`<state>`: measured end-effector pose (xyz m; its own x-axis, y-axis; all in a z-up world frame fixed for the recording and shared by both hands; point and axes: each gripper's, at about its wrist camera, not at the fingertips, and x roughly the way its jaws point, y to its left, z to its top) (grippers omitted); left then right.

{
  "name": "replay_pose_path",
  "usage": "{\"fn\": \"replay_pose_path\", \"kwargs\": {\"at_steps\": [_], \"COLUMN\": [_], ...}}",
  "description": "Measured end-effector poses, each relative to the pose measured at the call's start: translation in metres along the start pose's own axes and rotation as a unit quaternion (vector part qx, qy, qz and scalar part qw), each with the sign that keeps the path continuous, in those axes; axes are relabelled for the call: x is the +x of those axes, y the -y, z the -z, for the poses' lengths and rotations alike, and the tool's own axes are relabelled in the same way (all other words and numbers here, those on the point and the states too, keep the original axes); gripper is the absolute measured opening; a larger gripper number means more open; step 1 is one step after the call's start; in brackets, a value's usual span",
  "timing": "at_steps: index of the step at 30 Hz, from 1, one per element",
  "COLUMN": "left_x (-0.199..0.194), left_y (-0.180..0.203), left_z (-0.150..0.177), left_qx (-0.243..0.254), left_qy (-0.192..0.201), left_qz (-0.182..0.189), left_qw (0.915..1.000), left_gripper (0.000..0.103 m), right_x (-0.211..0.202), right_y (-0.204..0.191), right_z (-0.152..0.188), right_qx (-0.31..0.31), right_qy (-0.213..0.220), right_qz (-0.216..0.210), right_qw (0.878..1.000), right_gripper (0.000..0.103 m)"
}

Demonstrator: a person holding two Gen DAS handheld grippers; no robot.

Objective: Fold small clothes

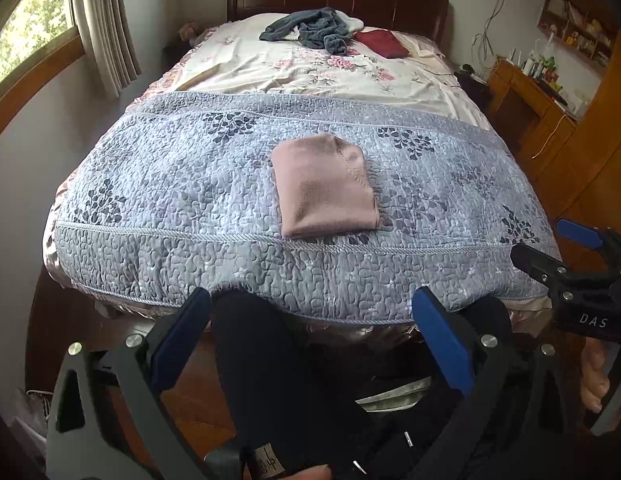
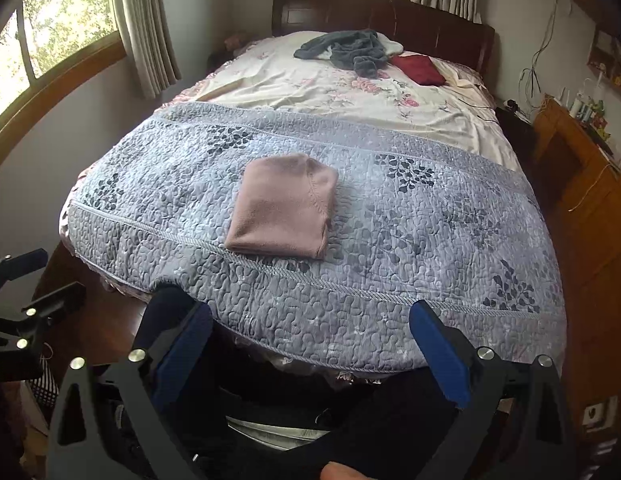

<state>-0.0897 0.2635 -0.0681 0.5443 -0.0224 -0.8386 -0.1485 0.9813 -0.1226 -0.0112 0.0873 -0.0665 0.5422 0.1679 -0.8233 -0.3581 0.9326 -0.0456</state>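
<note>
Bedroom, daylight from the window point(image 2: 50, 32) at left; I am stationed at the foot of the bed. My left gripper point(image 1: 314, 340) is released, jaws spread, empty, held off the bed's edge. On the blue-grey quilted coverlet point(image 1: 170, 200), pebble-stitched with leaf motifs, lies the pink garment point(image 1: 324, 188): soft fleecy knit, folded into a compact rounded rectangle, seam visible. I judge this item finished. My right gripper point(image 2: 310, 344) is likewise released and empty. Near the dark wooden headboard point(image 2: 390, 12), a crumpled grey-blue garment point(image 2: 350, 50) and a dark red cloth point(image 2: 418, 68) rest on the floral sheet point(image 2: 310, 92); these possibly remain.
</note>
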Motion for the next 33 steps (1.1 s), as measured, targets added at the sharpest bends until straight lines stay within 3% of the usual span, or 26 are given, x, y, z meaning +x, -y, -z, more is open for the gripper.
{"fn": "replay_pose_path", "kwargs": {"at_steps": [33], "left_x": [0.0036], "left_y": [0.0040], "left_z": [-0.0045], "left_qx": [0.007], "left_qy": [0.004], "left_qz": [0.000], "left_qw": [1.0000], "left_gripper": [0.100], "right_x": [-0.0098], "right_y": [0.0029], "right_z": [0.0016], "right_qx": [0.010], "right_qy": [0.033], "right_qz": [-0.006], "right_qw": [0.999], "right_gripper": [0.099]}}
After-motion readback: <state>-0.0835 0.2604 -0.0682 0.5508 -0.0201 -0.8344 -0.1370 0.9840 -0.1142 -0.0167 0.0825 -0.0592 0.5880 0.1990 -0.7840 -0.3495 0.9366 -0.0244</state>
